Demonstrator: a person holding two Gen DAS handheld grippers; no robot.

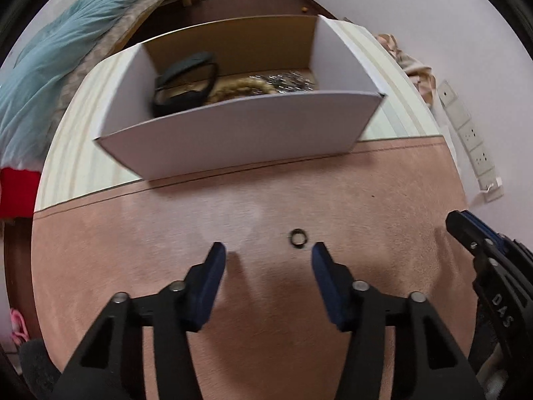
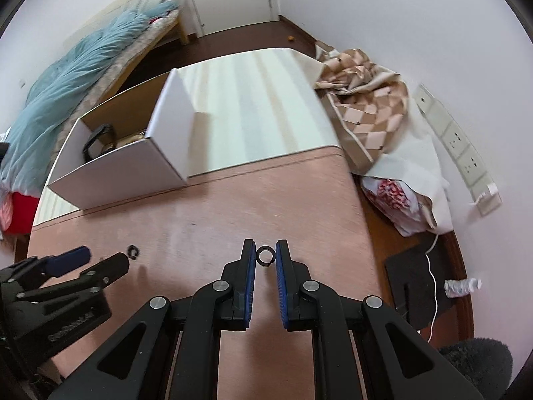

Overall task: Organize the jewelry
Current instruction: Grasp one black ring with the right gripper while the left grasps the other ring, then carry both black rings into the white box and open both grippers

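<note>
A small dark ring [image 1: 298, 238] lies on the pink table mat [image 1: 233, 226], just ahead of my open left gripper [image 1: 268, 250], nearer its right finger. It also shows in the right wrist view [image 2: 133, 252]. My right gripper [image 2: 266, 248] is shut on a second dark ring [image 2: 265, 255], pinched between its fingertips above the mat. A white cardboard box [image 1: 240, 140] stands behind, holding a black band [image 1: 186, 83], a gold chain [image 1: 240, 88] and silver pieces [image 1: 286, 81].
The box [image 2: 116, 180] sits on a striped cloth [image 2: 253, 110] on the table. A checkered blanket [image 2: 363, 106] and bags lie off the right edge. A bed with a blue duvet [image 2: 66, 83] is at left. Wall sockets [image 2: 459, 146] are at right.
</note>
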